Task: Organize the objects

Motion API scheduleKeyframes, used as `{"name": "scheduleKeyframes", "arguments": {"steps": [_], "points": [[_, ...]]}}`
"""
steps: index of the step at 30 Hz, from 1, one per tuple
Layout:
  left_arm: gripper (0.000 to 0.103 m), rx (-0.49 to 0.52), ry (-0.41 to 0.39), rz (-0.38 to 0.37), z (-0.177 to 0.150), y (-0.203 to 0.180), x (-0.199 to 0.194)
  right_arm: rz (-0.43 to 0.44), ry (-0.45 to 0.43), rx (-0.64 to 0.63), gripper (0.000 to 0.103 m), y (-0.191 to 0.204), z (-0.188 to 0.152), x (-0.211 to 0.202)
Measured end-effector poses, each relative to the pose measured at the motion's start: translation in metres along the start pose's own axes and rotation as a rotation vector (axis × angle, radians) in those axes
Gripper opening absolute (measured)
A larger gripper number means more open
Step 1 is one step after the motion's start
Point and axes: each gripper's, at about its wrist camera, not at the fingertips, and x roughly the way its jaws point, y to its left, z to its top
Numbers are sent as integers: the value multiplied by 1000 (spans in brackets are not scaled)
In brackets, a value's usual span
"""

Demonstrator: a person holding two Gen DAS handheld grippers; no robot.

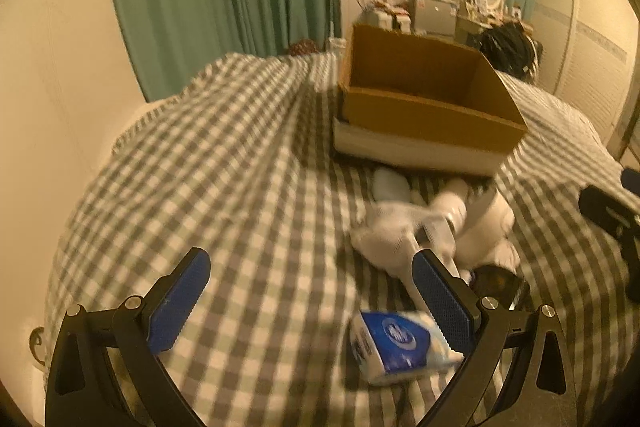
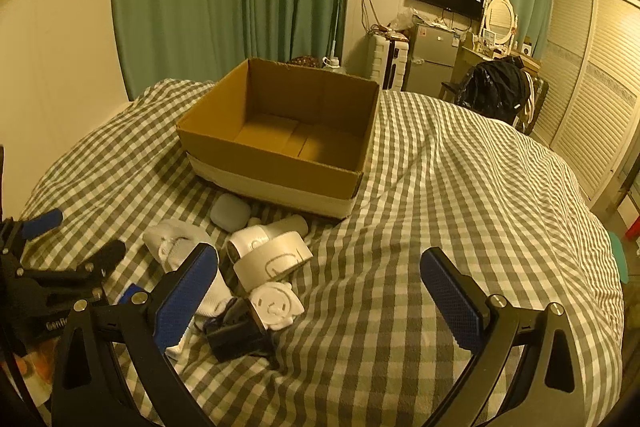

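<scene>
Both tools hang over the checked bed (image 2: pixel 440 187), each with its blue pads spread wide and nothing between them. The left tool (image 1: pixel 312 301) is above bare cover, its right pad just beside a blue-and-white tissue pack (image 1: pixel 400 345). The right tool (image 2: pixel 320 291) hovers beside the clutter of small things near the middle of the bed: a roll of tape (image 2: pixel 272 261), a white sock (image 2: pixel 176 241), a white face-printed piece (image 2: pixel 276 305), a black item (image 2: pixel 236 337) and a pale grey case (image 2: pixel 228 211). Beyond them, towards the far edge of the bed, stands the open cardboard box (image 2: pixel 280 171), the grey case almost touching its near wall.
</scene>
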Motion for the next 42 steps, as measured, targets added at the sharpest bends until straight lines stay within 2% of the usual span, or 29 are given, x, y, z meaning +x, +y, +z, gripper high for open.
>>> {"name": "scheduleKeyframes", "arguments": {"steps": [12,15,17,18,19,23,25,28,33,38,42], "points": [[103,130,157,-170,-41,-41,10,6,39,12,102,-6,-16,5],[103,141,176,-176,-45,-46,21,6,48,9,102,-4,-19,8],[99,145,180,-177,-43,-45,25,13,60,3,102,-3,-21,10],[87,145,174,-183,-44,-45,26,15,63,2,102,-2,-22,12],[84,141,176,-194,-44,-45,26,18,68,0,102,-1,-23,13],[83,109,150,-224,-41,-38,20,31,86,-18,102,3,-26,18],[83,91,110,-207,-36,-30,8,42,91,-24,102,5,-28,19],[83,88,40,-138,-27,-18,-8,58,104,-37,102,9,-30,24],[83,54,8,-50,-21,0,-7,84,155,-90,102,24,-37,38],[83,22,24,-48,-22,11,-1,103,215,-166,102,45,-49,54],[83,17,19,-55,-25,12,-3,131,264,-193,94,52,-57,64]]}}
